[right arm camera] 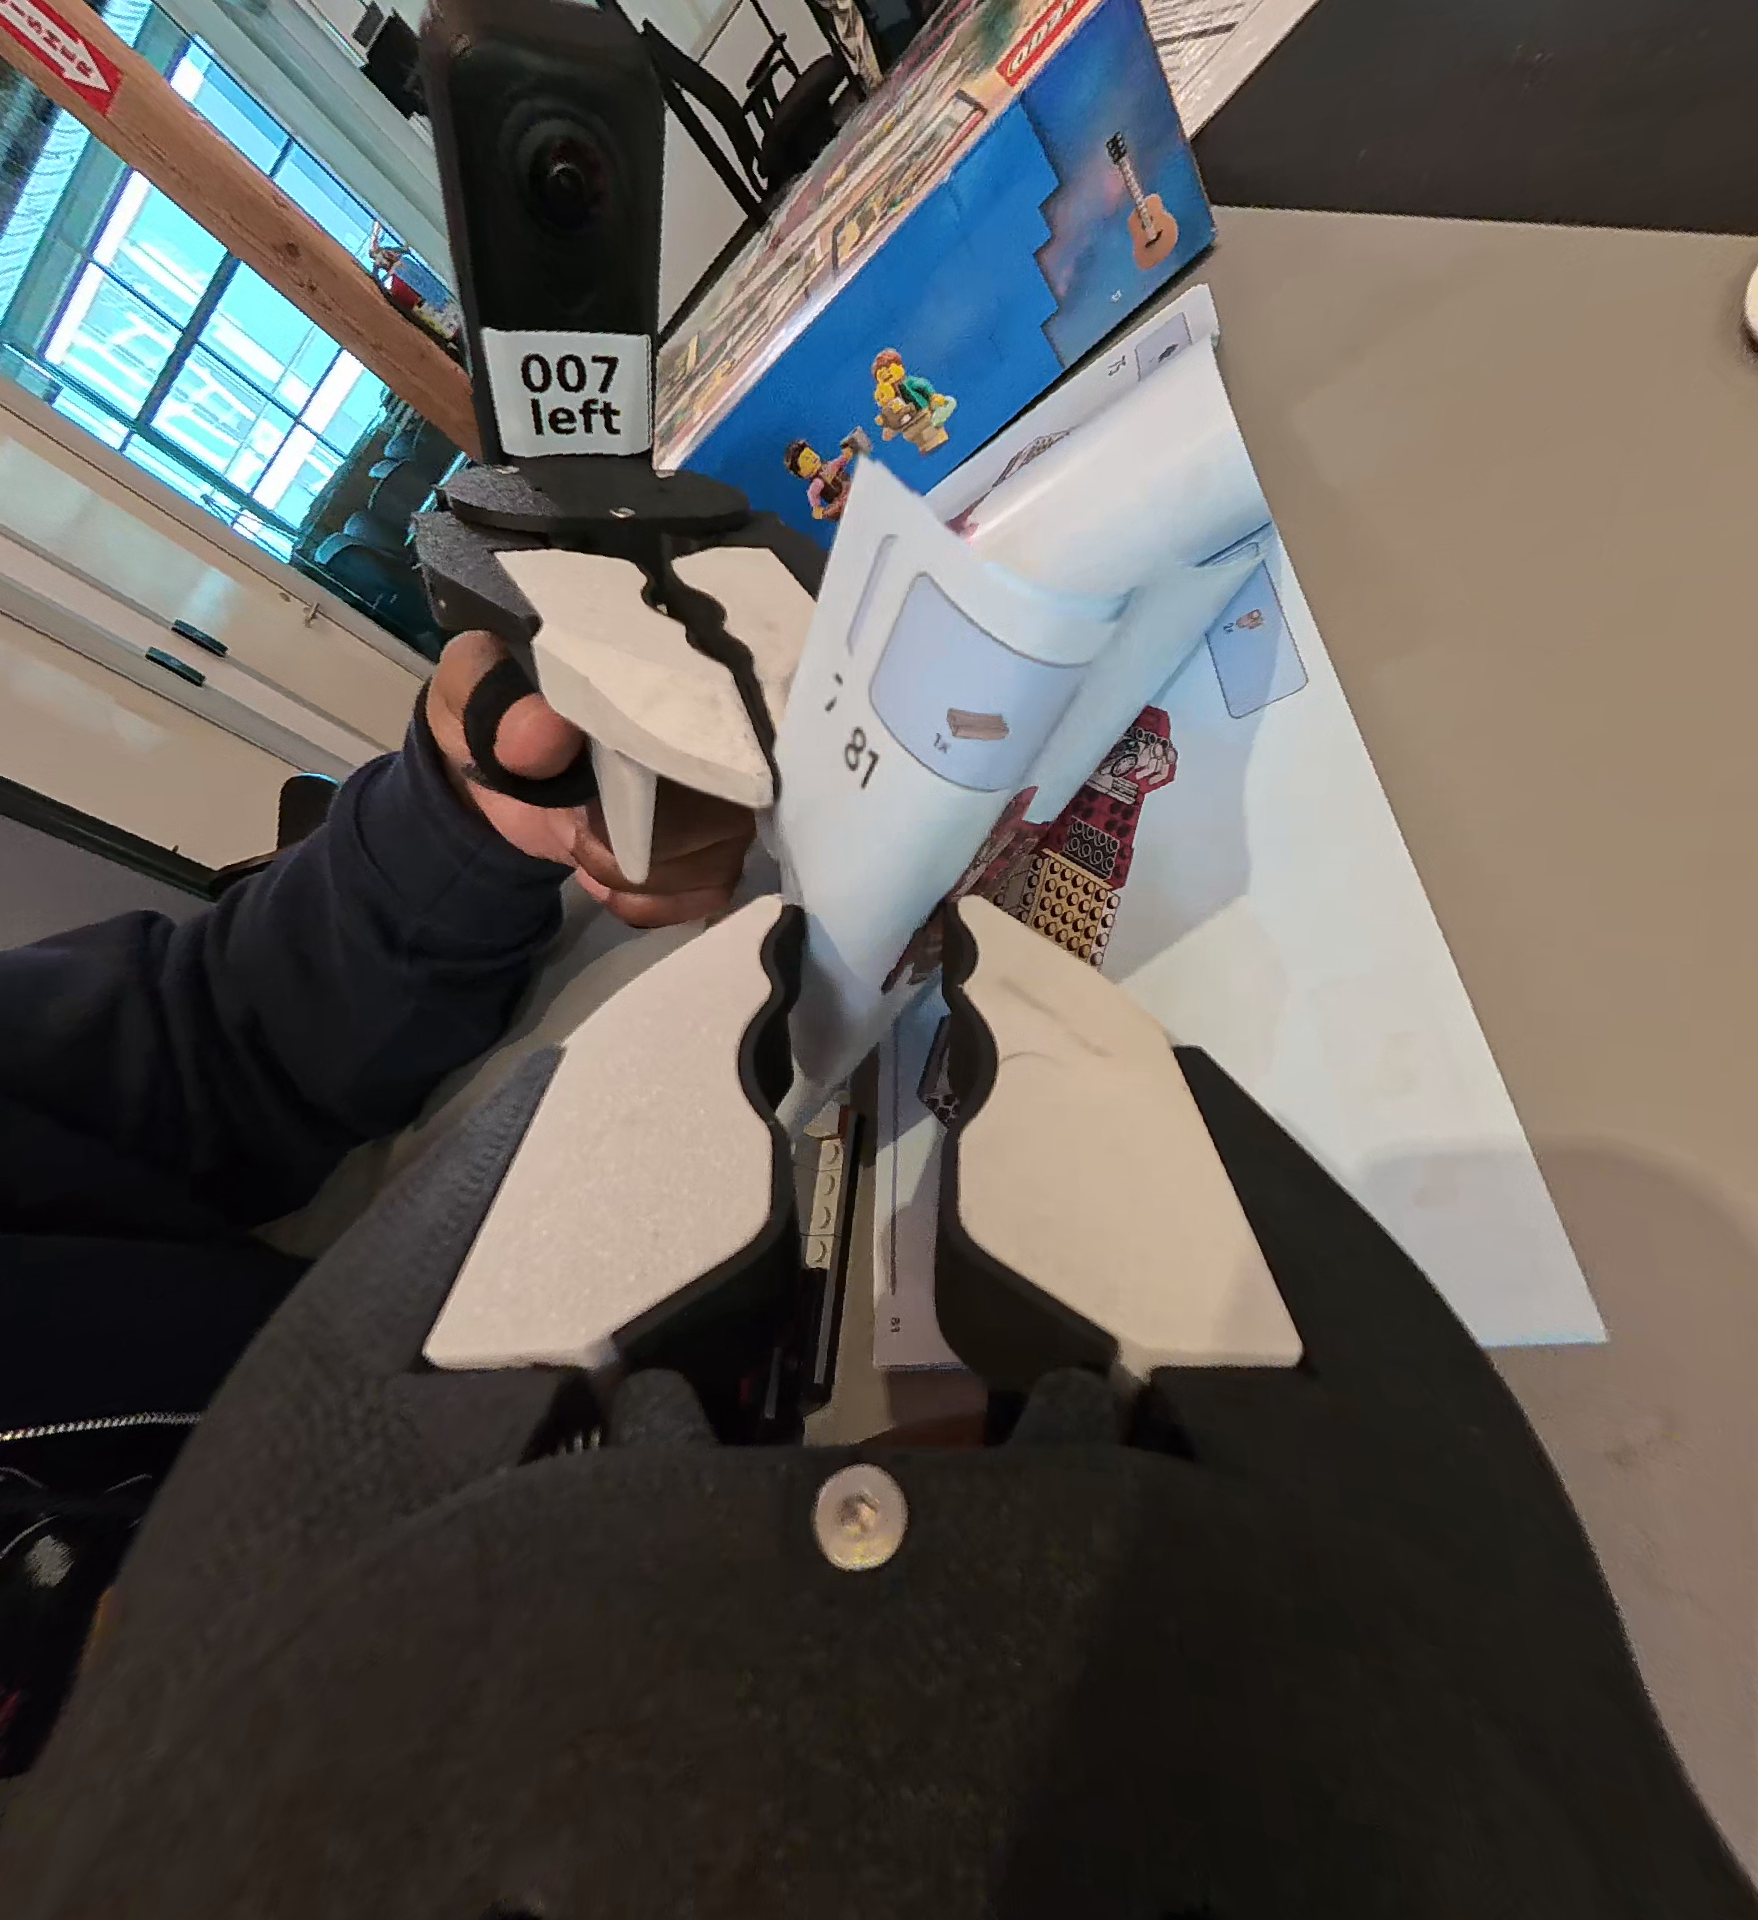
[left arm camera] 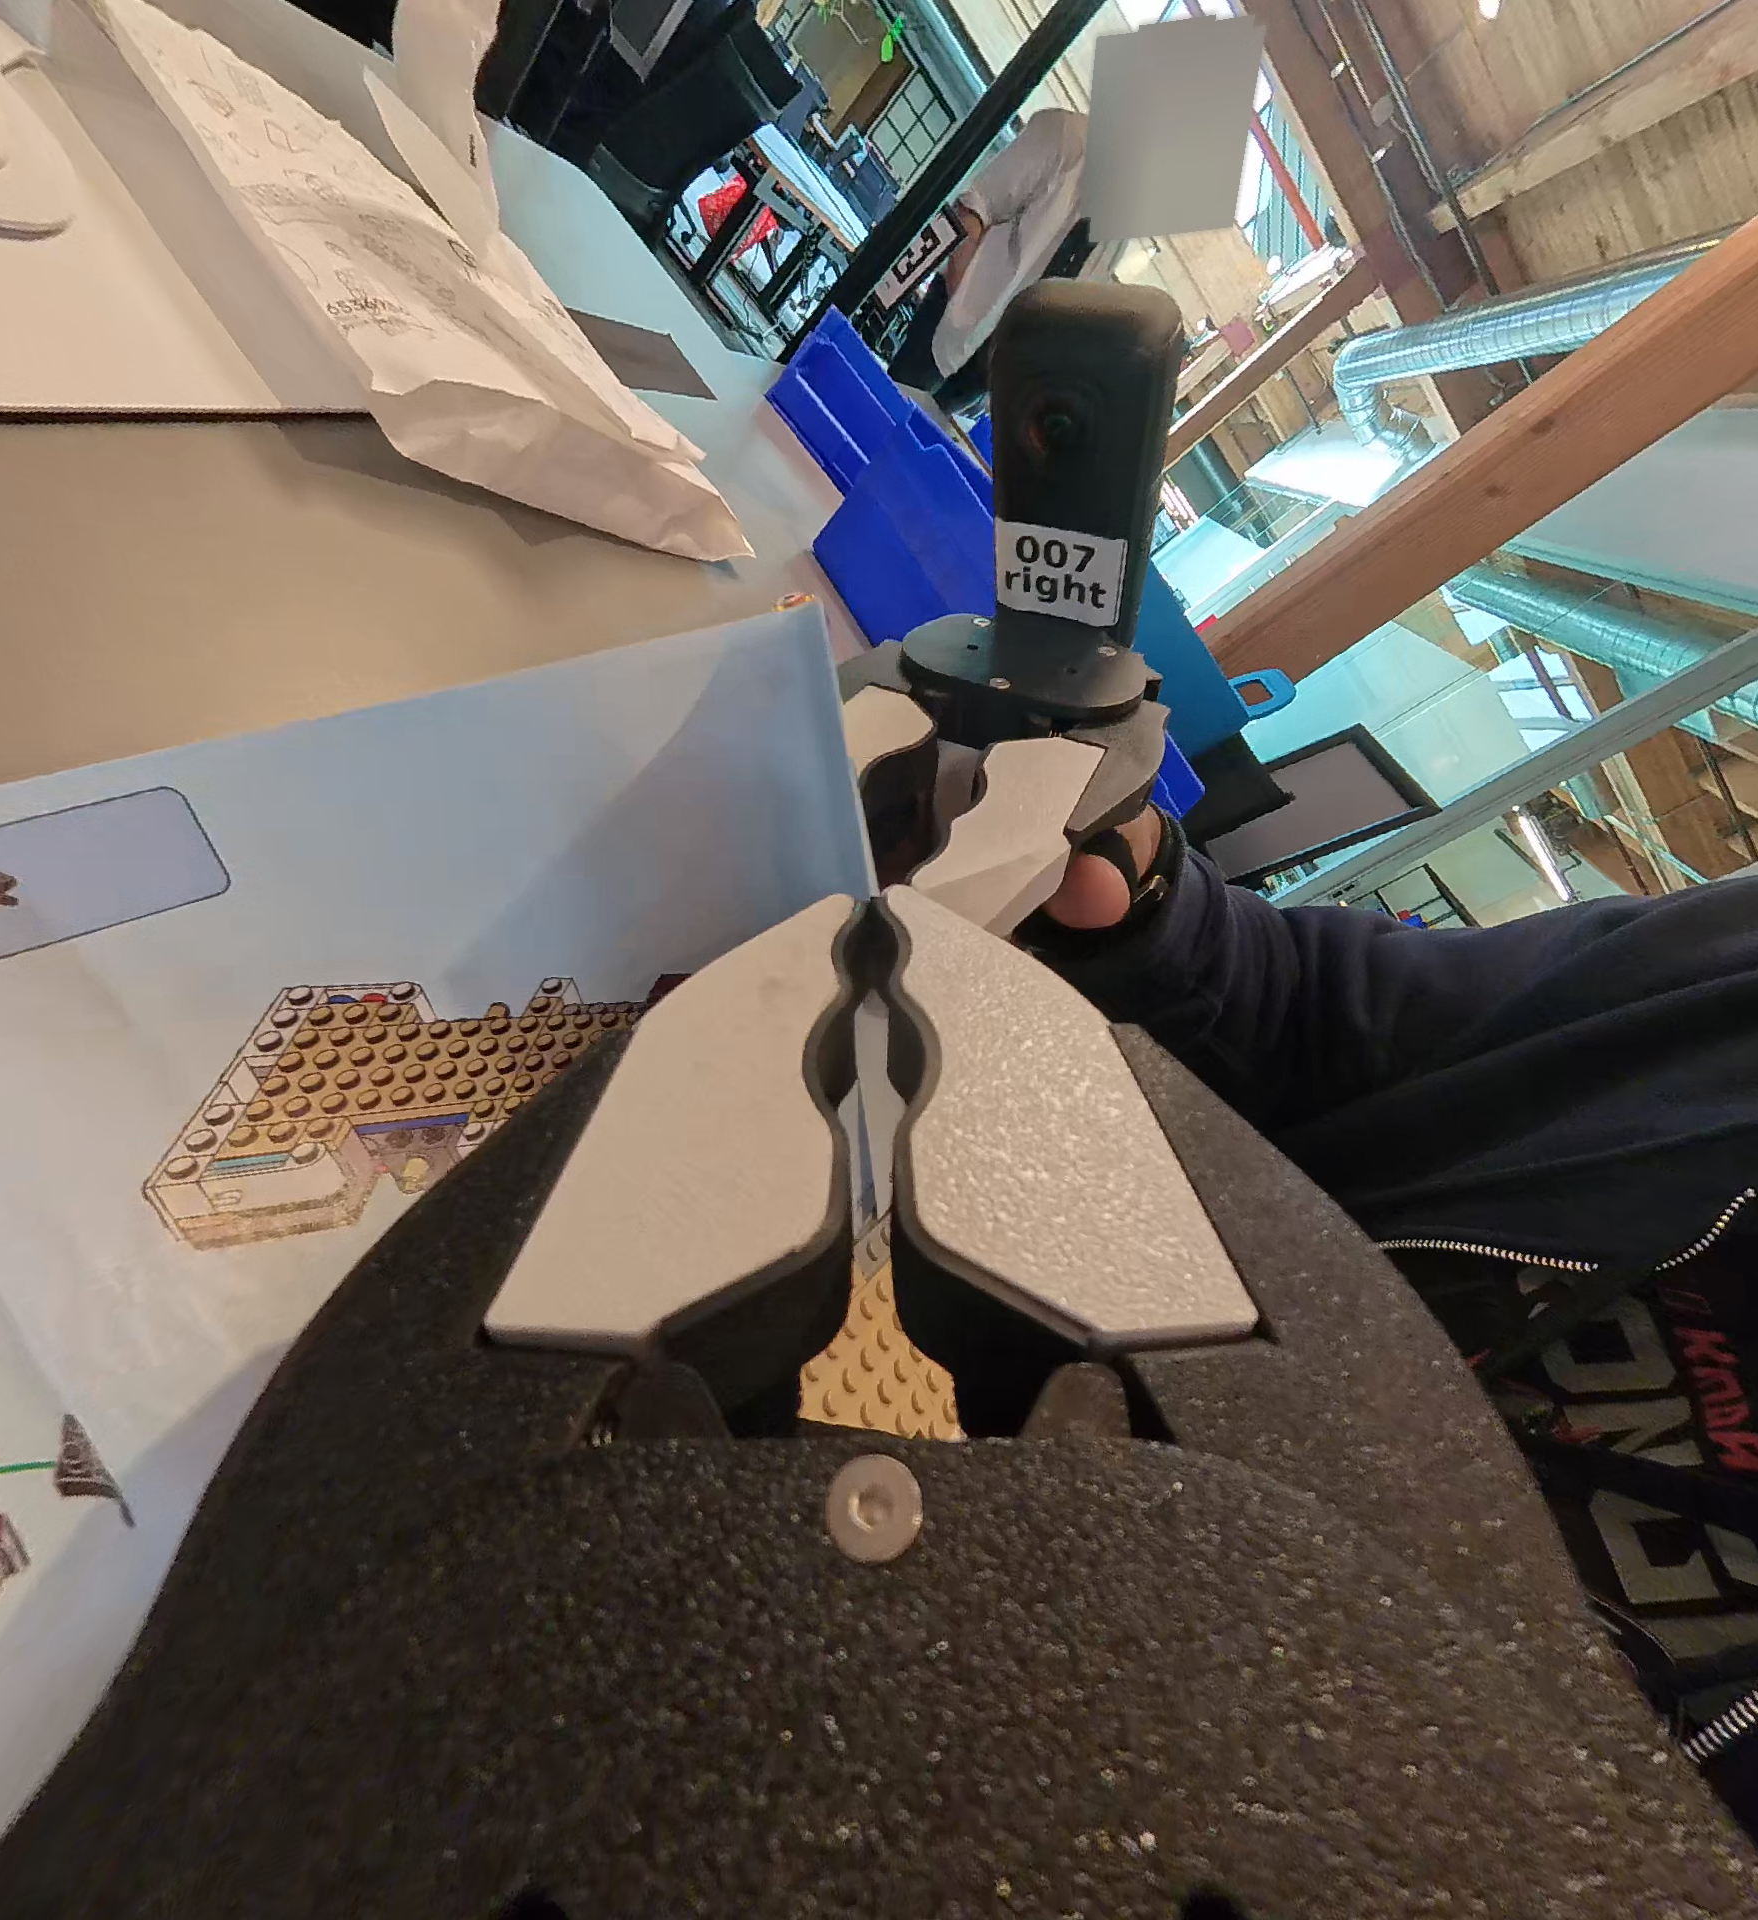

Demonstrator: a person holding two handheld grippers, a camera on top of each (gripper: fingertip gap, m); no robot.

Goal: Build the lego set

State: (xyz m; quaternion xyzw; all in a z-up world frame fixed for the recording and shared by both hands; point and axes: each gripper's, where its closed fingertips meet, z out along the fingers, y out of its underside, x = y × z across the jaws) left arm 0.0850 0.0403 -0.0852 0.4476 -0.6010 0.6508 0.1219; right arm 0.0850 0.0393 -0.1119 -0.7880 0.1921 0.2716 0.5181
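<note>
Grey desk (right arm camera: 1581,727) carried a blue toy box (right arm camera: 958,260) and, just beside it, an open instruction booklet (right arm camera: 1322,935). Left hand-held gripper (left arm camera: 873,914) was closed on a lifted booklet page (left arm camera: 542,831). Right hand-held gripper (right arm camera: 870,925) stood open astride that page's edge.
</note>
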